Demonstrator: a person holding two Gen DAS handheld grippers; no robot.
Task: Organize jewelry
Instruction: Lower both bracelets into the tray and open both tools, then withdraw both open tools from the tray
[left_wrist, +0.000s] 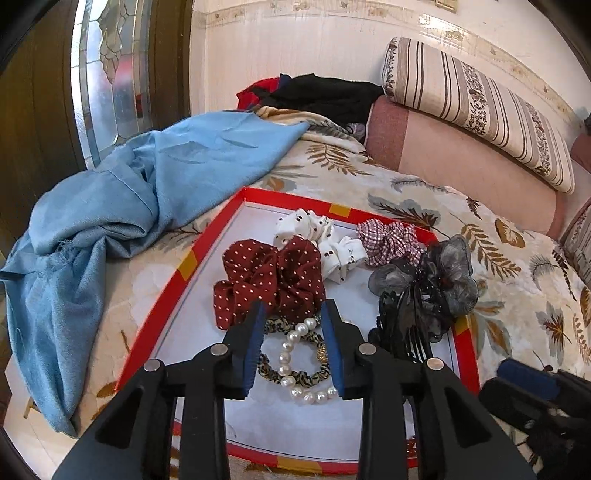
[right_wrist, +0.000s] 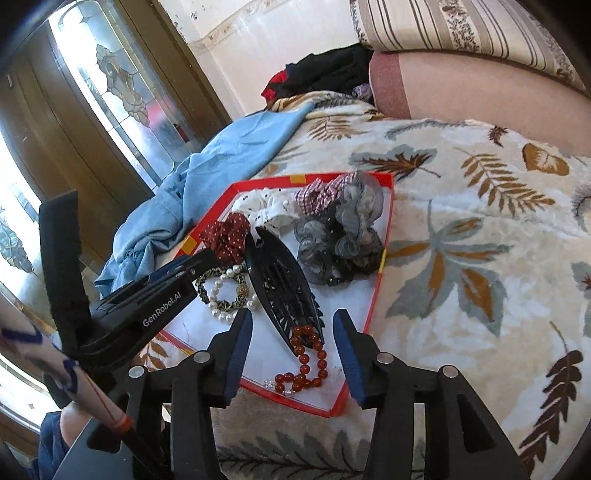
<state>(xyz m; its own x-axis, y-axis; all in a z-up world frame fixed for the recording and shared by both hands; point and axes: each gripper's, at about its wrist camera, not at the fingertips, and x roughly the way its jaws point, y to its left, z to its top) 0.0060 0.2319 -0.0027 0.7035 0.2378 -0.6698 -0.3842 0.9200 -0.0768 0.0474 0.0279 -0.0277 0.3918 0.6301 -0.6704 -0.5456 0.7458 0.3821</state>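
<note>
Scrunchies (left_wrist: 271, 278), bracelets (right_wrist: 308, 363), apparently comb (right_wrist: 282, 291) fill tray (left_wrist: 192, 258).

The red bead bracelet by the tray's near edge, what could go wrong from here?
The red bead bracelet lies partly under the tip of the black hair comb, so lifting it may drag the comb. It also sits near the red tray's rim and might slip onto the bed. The right tool is open, holding nothing.

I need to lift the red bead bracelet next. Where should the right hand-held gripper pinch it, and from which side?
Probably take the red bead bracelet at the near loop lying flat on the white tray floor, coming down from above with the right hand-held gripper. Its far end rests against the black hair clip, so a pinch there may snag the clip.
</note>
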